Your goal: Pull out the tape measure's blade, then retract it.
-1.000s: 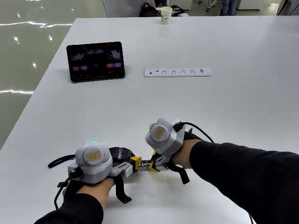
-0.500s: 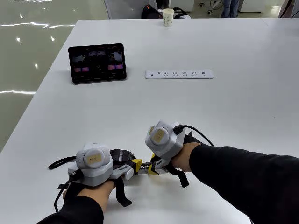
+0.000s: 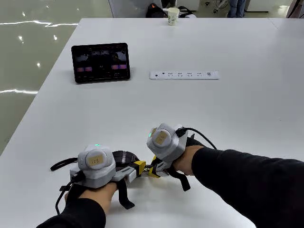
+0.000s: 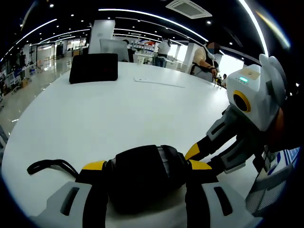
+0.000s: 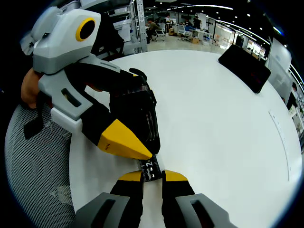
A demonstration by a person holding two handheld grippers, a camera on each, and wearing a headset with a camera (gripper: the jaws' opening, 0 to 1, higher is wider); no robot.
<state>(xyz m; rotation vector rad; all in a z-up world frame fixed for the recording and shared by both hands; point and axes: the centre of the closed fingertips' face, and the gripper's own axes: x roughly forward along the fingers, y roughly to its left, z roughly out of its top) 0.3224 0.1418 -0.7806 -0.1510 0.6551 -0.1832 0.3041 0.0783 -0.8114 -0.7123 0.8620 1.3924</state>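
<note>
Left gripper (image 4: pixel 146 166): its yellow-tipped jaws are closed around the black rubber-cased tape measure (image 4: pixel 145 176), one tip on each flank of the case.
Tape measure: it sits gripped between the left gripper's jaws and low against the white tabletop (image 3: pixel 213 109); I cannot tell whether it touches the tabletop.
Right gripper (image 5: pixel 152 176): the jaws are drawn narrow and pinch the end of the dark numbered blade (image 5: pixel 150 167) between their yellow tips.
Blade: only a short stretch is out, running from the case mouth straight into the right gripper's tips, just beside one yellow tip of the left gripper.
Gripper spacing: the two sets of tips are almost touching, with the right gripper facing the left one at an angle.
Black strap loop (image 4: pixel 47 166): it lies on the tabletop just to the left of the left gripper's jaws.
Black cable (image 3: pixel 197 133): it arcs off the back of the right gripper.
Dark sleeves (image 3: pixel 247 180): they cover both of the person's arms behind the grippers.
Black tablet (image 3: pixel 100 61): it stands propped with its screen lit, well ahead of the left gripper and to its left.
White power strip (image 3: pixel 184 75): it lies flat, well ahead of both grippers.
Paper cup (image 3: pixel 173 15): it stands upright, farthest from the grippers, at the tabletop's far edge.
</note>
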